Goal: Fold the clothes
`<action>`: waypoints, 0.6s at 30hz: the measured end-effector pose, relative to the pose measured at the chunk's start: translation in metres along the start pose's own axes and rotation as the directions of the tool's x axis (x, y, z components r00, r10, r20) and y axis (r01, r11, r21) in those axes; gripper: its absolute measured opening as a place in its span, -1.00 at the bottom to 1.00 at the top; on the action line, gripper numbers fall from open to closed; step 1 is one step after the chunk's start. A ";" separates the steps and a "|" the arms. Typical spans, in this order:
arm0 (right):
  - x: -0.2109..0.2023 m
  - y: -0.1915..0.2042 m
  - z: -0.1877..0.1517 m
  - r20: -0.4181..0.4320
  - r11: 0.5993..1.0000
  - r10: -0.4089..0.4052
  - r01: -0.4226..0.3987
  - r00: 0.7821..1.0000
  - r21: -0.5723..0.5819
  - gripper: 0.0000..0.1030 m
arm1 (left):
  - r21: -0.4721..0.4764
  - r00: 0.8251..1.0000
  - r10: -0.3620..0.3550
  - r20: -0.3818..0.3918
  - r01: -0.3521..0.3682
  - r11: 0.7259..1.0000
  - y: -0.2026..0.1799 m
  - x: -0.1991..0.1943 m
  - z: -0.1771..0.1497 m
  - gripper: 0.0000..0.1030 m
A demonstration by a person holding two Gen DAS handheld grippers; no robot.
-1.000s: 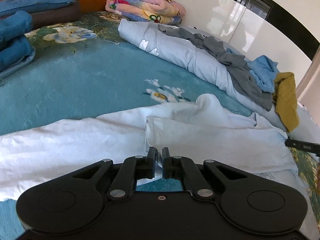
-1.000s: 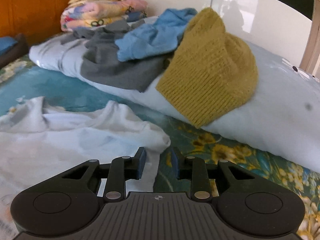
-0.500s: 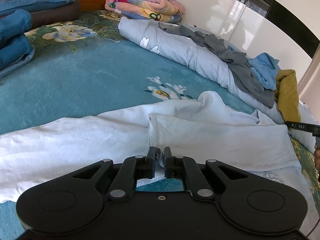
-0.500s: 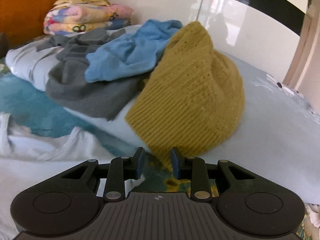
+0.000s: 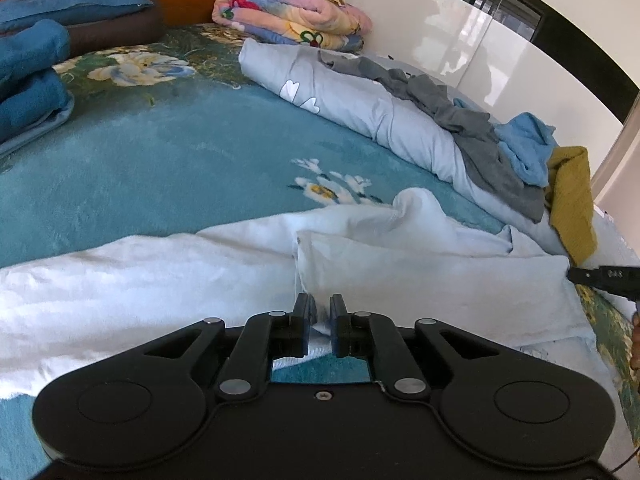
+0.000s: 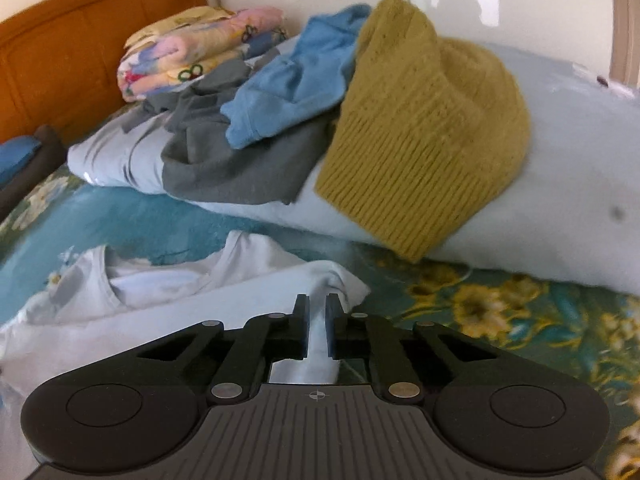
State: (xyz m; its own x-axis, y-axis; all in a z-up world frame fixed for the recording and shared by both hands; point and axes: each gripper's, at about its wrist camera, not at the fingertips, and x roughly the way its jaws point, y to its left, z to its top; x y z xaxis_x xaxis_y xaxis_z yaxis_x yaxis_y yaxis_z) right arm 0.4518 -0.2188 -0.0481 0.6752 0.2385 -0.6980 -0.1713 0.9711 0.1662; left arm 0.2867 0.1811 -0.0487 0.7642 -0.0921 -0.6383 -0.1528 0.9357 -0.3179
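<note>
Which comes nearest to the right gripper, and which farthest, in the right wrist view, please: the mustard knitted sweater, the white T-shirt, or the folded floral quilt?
1. The white T-shirt, pinched in the right gripper.
2. The mustard knitted sweater, ahead to the right, on the pale blue duvet.
3. The folded floral quilt, far back left, by the orange headboard.

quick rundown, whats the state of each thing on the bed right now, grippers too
left gripper: shut on white shirt
right gripper: shut on white shirt
white shirt: spread on the bed, part folded over, rumpled
mustard knit: unfolded, draped over the pale blue duvet
blue top: crumpled
grey garment: crumpled
floral quilt: folded
</note>
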 end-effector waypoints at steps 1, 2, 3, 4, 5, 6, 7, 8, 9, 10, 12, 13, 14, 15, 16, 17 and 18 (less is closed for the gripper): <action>0.002 0.000 0.000 0.005 1.000 -0.029 0.029 1.000 0.004 -0.87 | 0.002 1.000 -0.001 -0.003 0.001 1.000 0.000 0.000 -0.001 -0.84; 0.004 -0.001 0.000 0.011 0.998 -0.057 0.057 0.998 0.009 -0.87 | 0.004 1.000 0.000 -0.005 0.000 1.000 0.001 -0.001 -0.002 -0.84; 0.003 -0.002 0.000 0.018 0.997 -0.074 0.074 0.997 0.024 -0.87 | 0.005 1.000 -0.002 -0.007 0.002 1.000 0.001 -0.001 -0.002 -0.84; 0.002 -0.005 -0.001 0.026 0.996 -0.079 0.078 0.997 0.038 -0.87 | 0.007 1.000 -0.004 -0.008 0.004 1.000 0.002 -0.001 -0.002 -0.84; 0.002 -0.007 -0.002 0.028 0.996 -0.086 0.085 0.996 0.037 -0.87 | 0.009 1.000 -0.006 -0.009 0.006 1.000 0.002 -0.001 -0.002 -0.84; 0.001 -0.010 -0.003 0.029 0.995 -0.093 0.092 0.995 0.034 -0.87 | 0.011 1.000 -0.007 -0.009 0.008 1.000 0.002 -0.001 -0.003 -0.84; 0.002 -0.012 -0.003 0.026 0.995 -0.099 0.098 0.995 0.027 -0.86 | 0.013 1.000 -0.009 -0.008 0.009 1.000 0.002 -0.001 -0.003 -0.84; 0.003 -0.014 -0.004 0.020 0.995 -0.102 0.102 0.995 0.022 -0.86 | 0.011 1.000 -0.011 -0.008 0.011 1.000 0.002 0.000 -0.003 -0.84; 0.006 -0.017 -0.004 0.005 0.996 -0.085 0.085 0.996 0.034 -0.86 | 0.007 1.000 -0.012 -0.009 0.012 1.000 0.002 0.001 -0.003 -0.84; 0.007 -0.019 -0.004 -0.001 0.996 -0.075 0.075 0.997 0.045 -0.86 | 0.004 1.000 -0.013 -0.009 0.013 1.000 0.002 0.001 -0.003 -0.84; 0.006 -0.018 -0.006 0.000 0.997 -0.062 0.062 0.998 0.040 -0.86 | 0.002 1.000 -0.014 -0.010 0.014 1.000 0.003 0.001 -0.004 -0.83; 0.005 -0.016 -0.006 0.006 0.998 -0.059 0.059 0.998 0.028 -0.84 | 0.003 1.000 -0.014 -0.010 0.014 1.000 0.002 0.001 -0.004 -0.83; 0.004 -0.015 -0.007 0.011 0.998 -0.057 0.057 0.998 0.016 -0.84 | 0.005 1.000 -0.014 -0.010 0.014 1.000 0.002 0.001 -0.004 -0.83; 0.003 -0.014 -0.009 0.015 0.998 -0.056 0.056 0.998 0.009 -0.83 | 0.006 1.000 -0.014 -0.010 0.014 1.000 0.002 0.001 -0.004 -0.83; 0.003 -0.014 -0.009 0.015 0.998 -0.058 0.058 0.998 0.007 -0.82 | 0.007 1.000 -0.014 -0.011 0.014 1.000 0.002 0.001 -0.004 -0.83; 0.003 -0.014 -0.010 0.016 0.998 -0.060 0.060 0.998 0.006 -0.81 | 0.005 1.000 -0.015 -0.011 0.015 1.000 0.002 0.001 -0.004 -0.83; 0.003 -0.015 -0.010 0.014 0.998 -0.059 0.059 0.998 0.010 -0.79 | 0.003 1.000 -0.015 -0.011 0.015 1.000 0.002 0.001 -0.004 -0.83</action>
State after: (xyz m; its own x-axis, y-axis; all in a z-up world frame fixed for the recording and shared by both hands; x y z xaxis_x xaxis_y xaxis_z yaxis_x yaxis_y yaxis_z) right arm 0.4495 -0.2323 -0.0595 0.6944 0.1809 -0.6965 -0.1242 0.9835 0.1316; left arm 0.2843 0.1816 -0.0532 0.7595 -0.1100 -0.6412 -0.1394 0.9352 -0.3256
